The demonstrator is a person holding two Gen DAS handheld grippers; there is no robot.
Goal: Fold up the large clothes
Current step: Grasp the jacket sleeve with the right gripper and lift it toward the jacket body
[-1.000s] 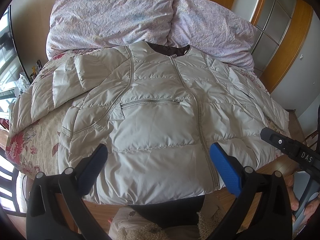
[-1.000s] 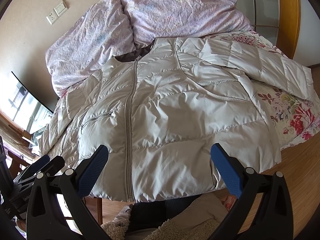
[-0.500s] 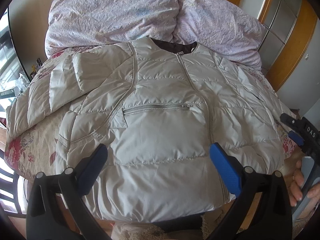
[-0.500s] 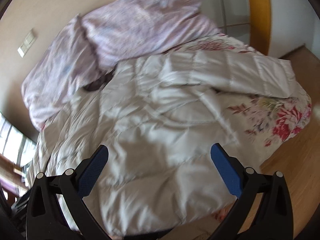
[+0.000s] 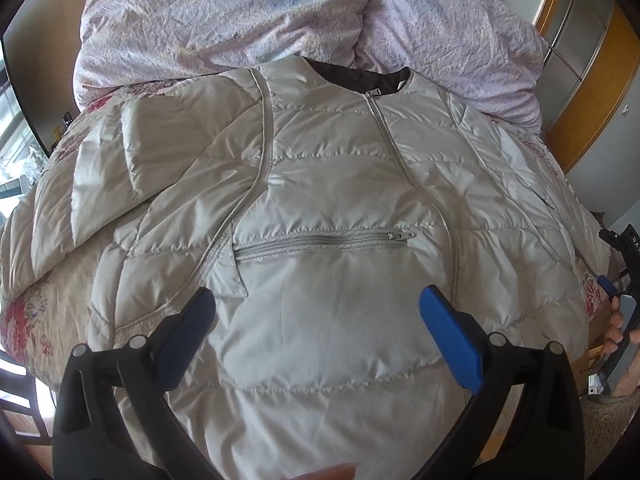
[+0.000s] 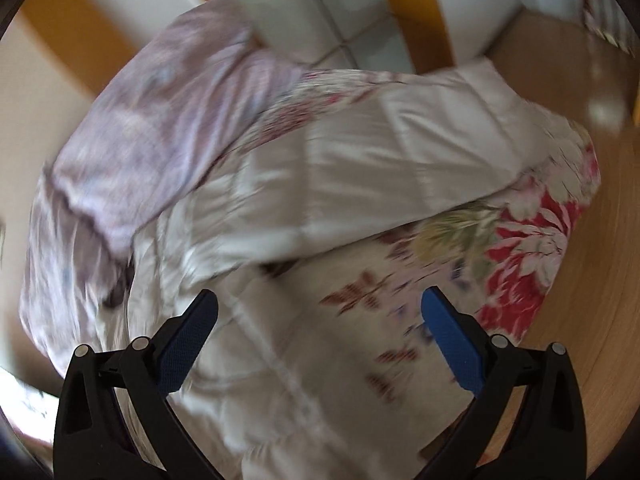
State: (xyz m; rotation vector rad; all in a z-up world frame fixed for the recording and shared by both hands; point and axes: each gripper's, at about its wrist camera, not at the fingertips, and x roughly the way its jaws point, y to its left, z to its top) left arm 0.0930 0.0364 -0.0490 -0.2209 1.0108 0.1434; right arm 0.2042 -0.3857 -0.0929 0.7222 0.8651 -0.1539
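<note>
Now, jacket (image 5: 320, 216): pale quilted puffer, zipped, lying front-up across the bed (image 5: 48, 300), collar toward the pillows (image 5: 248, 12), hem at the near edge.
Sleeves: one sleeve (image 5: 104, 184) lies out to the left in the left view; the other sleeve (image 6: 400, 152) stretches out flat toward the floor side in the right view.
Handling: probably light and puffy, soft, with a slick shell that may slide on itself; folds will likely spring back unless pressed. No fold looks made yet.
Where to grip: a sleeve cuff or a stitched seam looks best, where the fabric is thin enough to pinch; the padded panels would likely slip.
Left gripper (image 5: 316, 316): jaws spread wide, holding nothing, hovering over the lower front below the pocket zip (image 5: 324, 240).
Right gripper (image 6: 320, 320): jaws spread wide, empty, over the jacket's side and the floral bedspread.
Left view only: the whole front, collar, both zips, and the right gripper's tool in a hand (image 5: 618, 332) at the bed's right edge.
Right view only: the far sleeve, wooden floor (image 6: 592, 320); heavily blurred, so fine detail is lost.
</note>
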